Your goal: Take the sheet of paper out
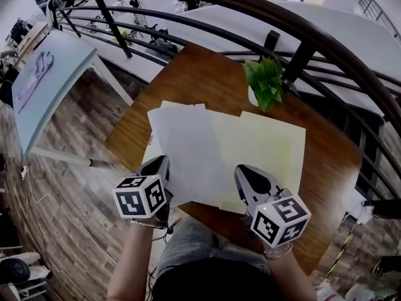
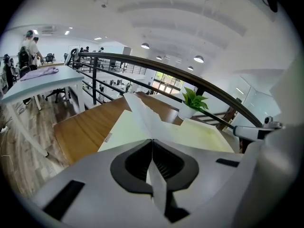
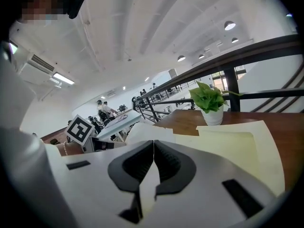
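Wooden table (image 1: 188, 74): left tongs (image 1: 164, 163) pinch white sheet (image 1: 188, 149) edge, right tongs (image 1: 245, 171) pinch folder (image 1: 269, 149)

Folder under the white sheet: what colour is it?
Pale yellow folder; clearest in the head view.

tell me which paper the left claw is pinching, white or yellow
The white sheet, lying on top: the left claw is shut on its near edge. The right claw pinches the pale yellow folder.

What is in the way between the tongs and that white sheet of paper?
Nothing visible. The left tongs are shut on the sheet of paper, the right tongs on the yellow folder. The plant stands farther back, clear of both.
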